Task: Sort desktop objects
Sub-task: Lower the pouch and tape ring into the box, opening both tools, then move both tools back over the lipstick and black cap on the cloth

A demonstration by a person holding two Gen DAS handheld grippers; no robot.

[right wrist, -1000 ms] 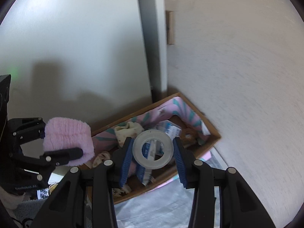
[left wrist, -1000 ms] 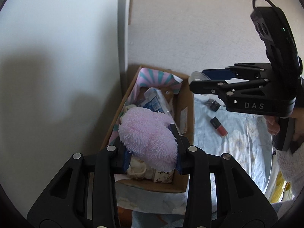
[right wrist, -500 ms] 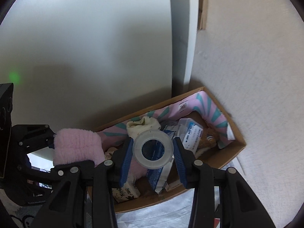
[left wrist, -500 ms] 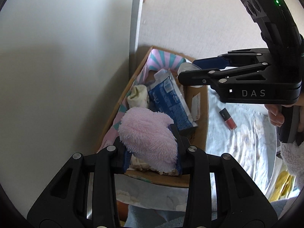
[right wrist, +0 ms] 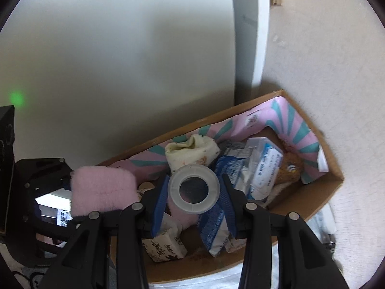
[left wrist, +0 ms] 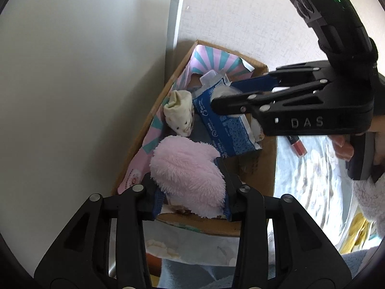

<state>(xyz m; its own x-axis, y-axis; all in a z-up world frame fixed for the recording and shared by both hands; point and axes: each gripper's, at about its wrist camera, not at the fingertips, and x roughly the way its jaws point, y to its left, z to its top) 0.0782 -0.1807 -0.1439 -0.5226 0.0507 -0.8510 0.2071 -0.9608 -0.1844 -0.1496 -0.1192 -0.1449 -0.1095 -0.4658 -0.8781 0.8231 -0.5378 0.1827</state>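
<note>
Pink fluff fills the gap between the left tongs point(left wrist: 190, 192): a fuzzy pink cloth point(left wrist: 189, 180) sits between the two blue-padded fingers, which have just been opening a little, and whether the pads press it at this instant cannot be told for sure. Beyond and below these tongs lies an open cardboard box point(left wrist: 255, 224), its near wall just under the fingertips. In the box, ahead of the left tongs, are a rolled cream sock point(left wrist: 179, 114) and a blue-and-white packet point(left wrist: 226, 130), with a pink-and-teal striped lining point(left wrist: 214, 61) along the far walls.

To the right of the left tongs, the right tongs point(right wrist: 193, 192) reach over the box from the side. Their blue pads close on a translucent white ring point(right wrist: 194, 189), a roll of tape by its look, seen face-on with its hole in the middle. Past it, inside the box, lie the sock, crumpled blue-and-white packets, and a small brown plush point(right wrist: 290, 168) in the far right corner. Under these tongs, near the front wall, rests a white printed block point(right wrist: 166, 246).

Right of the box, beyond the right tongs as the left camera sees them, a red lipstick-like tube point(left wrist: 297, 144) lies on a pale patterned cloth covering the surface point(left wrist: 310, 187). A hand point(left wrist: 361, 144) in a fleecy sleeve grips the right handle.
</note>
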